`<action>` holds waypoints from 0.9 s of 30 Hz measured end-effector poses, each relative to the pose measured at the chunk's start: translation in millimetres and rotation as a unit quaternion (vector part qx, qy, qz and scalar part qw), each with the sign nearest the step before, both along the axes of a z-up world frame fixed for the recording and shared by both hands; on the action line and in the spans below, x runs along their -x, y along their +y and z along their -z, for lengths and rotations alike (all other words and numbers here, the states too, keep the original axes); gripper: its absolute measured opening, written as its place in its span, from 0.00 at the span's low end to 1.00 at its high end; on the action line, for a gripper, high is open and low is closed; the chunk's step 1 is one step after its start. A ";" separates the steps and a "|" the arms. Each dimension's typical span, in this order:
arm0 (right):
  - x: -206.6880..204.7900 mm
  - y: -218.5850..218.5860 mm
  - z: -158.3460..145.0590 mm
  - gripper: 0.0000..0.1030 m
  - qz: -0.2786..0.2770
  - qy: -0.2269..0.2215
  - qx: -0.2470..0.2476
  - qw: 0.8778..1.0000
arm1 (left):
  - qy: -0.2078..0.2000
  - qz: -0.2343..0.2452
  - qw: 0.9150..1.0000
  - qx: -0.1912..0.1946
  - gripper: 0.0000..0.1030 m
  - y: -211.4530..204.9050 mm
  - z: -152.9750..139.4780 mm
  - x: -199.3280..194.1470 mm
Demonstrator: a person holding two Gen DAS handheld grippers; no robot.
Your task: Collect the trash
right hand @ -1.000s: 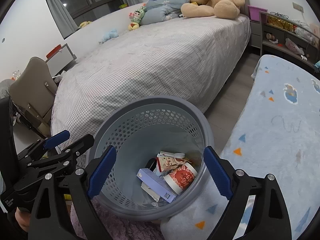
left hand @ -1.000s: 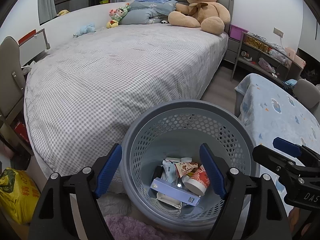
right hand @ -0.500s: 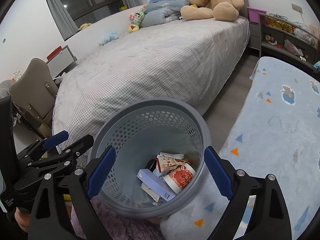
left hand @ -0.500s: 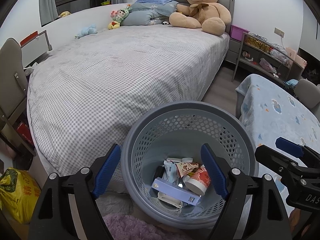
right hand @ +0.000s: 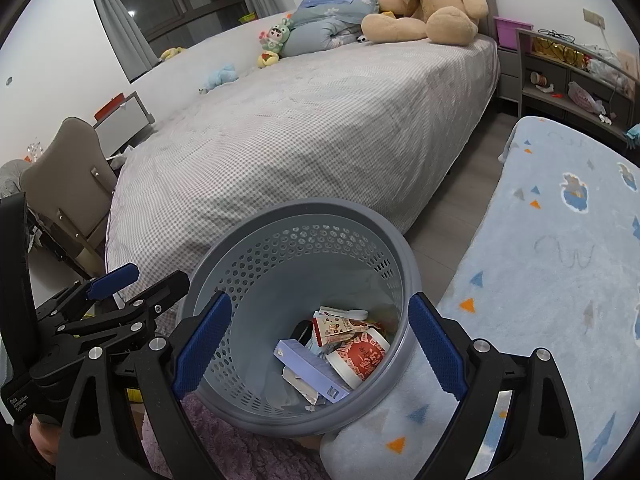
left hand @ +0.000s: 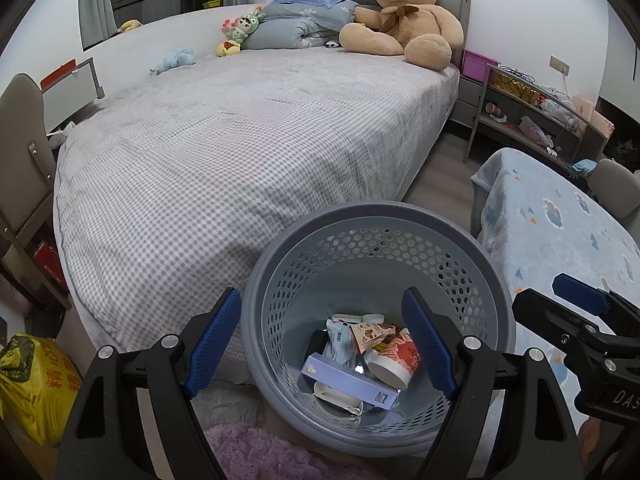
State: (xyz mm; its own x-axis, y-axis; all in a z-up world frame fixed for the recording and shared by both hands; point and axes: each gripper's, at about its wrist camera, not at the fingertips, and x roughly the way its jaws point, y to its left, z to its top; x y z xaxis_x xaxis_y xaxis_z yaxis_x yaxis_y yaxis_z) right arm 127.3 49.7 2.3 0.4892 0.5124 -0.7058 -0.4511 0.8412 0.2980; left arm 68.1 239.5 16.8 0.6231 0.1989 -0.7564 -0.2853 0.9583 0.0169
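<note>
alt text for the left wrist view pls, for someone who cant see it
The open left gripper hangs empty over a grey perforated basket that holds a purple box, a red paper cup and wrappers. Behind it a checked bed carries a teddy bear.

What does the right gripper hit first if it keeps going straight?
Probably the trash in the basket: the open right gripper points into its mouth, at the red cup. Depth is unclear.
</note>
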 end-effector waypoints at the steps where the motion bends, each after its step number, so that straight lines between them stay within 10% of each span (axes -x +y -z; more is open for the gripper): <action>1: 0.0 0.0 0.1 0.86 0.000 0.000 0.000 1.000 | 0.001 -0.001 1.000 0.000 0.77 0.3 0.3 -0.2; 27: 0.1 0.0 0.7 0.86 0.000 0.000 0.000 1.000 | 0.000 -0.009 1.000 -0.007 0.77 1.2 -0.3 0.5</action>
